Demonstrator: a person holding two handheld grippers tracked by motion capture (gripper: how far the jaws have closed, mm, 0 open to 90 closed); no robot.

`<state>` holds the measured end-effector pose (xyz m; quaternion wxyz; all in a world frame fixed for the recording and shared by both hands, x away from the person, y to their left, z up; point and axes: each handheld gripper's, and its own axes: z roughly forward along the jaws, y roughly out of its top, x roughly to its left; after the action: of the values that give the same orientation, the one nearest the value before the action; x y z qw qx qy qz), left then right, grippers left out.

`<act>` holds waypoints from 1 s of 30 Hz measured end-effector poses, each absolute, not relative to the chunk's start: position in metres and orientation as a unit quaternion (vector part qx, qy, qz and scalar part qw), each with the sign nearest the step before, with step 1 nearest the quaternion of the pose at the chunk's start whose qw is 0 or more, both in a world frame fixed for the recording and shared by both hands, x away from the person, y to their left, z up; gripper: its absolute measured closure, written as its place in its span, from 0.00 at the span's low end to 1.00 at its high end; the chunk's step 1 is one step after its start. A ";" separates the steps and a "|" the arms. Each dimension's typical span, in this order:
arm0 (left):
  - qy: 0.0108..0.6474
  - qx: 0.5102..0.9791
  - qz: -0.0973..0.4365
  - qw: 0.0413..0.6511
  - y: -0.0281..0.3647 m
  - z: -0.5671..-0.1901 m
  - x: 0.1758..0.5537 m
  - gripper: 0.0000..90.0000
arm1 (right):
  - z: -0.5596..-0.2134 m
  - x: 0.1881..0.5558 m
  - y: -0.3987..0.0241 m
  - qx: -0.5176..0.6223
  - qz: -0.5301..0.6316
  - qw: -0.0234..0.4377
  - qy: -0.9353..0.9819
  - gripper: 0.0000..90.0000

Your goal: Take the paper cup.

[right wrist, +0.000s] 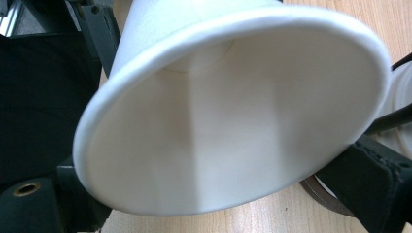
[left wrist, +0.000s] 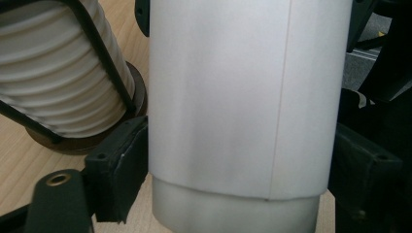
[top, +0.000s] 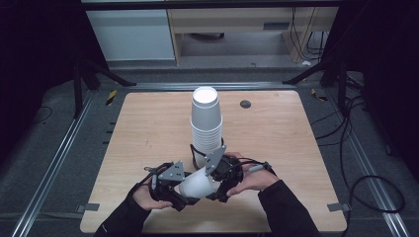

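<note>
The wooden counter (top: pixel 148 128) carries a tall stack of white paper cups (top: pixel 206 123), upside down in a black wire holder on a dark round base, standing near the middle. Just in front of it, at the person's edge, both hands meet around a single white paper cup (top: pixel 197 184) lying on its side, clear of the stack.

The left gripper (top: pixel 173 190) has this cup crosswise between its fingers: in the left gripper view the cup's wall (left wrist: pixel 243 97) stands between the two black pads, the left pad (left wrist: pixel 119 167) touching it near the base end. So the left fingers are closed on the paper cup. The right gripper (top: pixel 222 180) comes in from the open end; in the right gripper view the rolled rim (right wrist: pixel 233 29) and the cup's inside loom between its fingers (right wrist: pixel 374 179), set at a middling width. Whether those pads press on the rim I cannot tell.

The step in hand looks like passing or steadying the cup between the two grippers. To do it well, keep the left squeeze light, since thin paper buckles easily. The right fingers should take the rim squarely, one inside and one outside. Only let go on the left once that hold is firm, and keep the cup away from the stack so nothing topples.
</note>
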<state>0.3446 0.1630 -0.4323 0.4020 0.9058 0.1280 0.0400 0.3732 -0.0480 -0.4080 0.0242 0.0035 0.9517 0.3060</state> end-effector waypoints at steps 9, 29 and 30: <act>0.133 0.903 0.035 0.406 0.164 -0.433 0.344 0.25 | -0.409 0.374 -0.048 0.004 0.308 0.026 0.951 0.09; 0.137 0.893 0.032 0.427 0.176 -0.428 0.346 0.25 | -0.393 0.376 -0.062 0.038 0.366 0.028 0.929 0.01; 0.139 0.893 0.032 0.427 0.176 -0.428 0.346 0.25 | -0.392 0.376 -0.064 0.040 0.370 0.028 0.928 0.01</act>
<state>0.3464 0.1759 -0.4277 0.4273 0.8929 0.1386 0.0324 0.3762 -0.0645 -0.3921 0.0276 0.0401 0.9278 0.3699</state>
